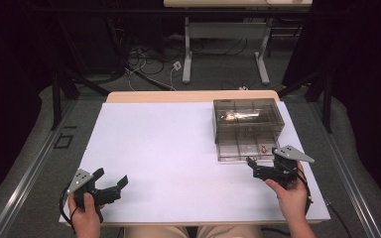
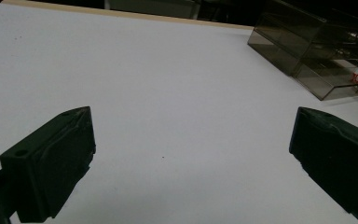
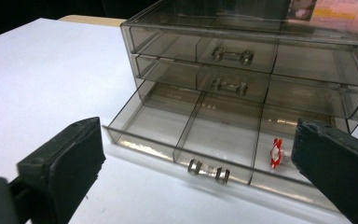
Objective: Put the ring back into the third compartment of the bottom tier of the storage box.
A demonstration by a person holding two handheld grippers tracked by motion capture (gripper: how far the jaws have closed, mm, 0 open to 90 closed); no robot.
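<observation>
The left gripper (image 1: 113, 184) rests at the near left corner of the white desk (image 1: 178, 148), its jaws wide apart and empty. Far to its right, the right gripper (image 1: 255, 166) is also wide open and holds nothing, just before the drawer box (image 1: 247, 119). The bottom drawer (image 3: 205, 140) is pulled out, with a small red thing (image 3: 276, 152) in its right compartment.

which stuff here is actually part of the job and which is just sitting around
In use:
- drawer box, smoky clear plastic, three drawers
- bottom drawer, pulled open
- small red item in that drawer's right-hand compartment
- right gripper, open, just in front of the drawer
- left gripper, open, above bare table

Just around:
- white table
- cables on the floor behind
</observation>
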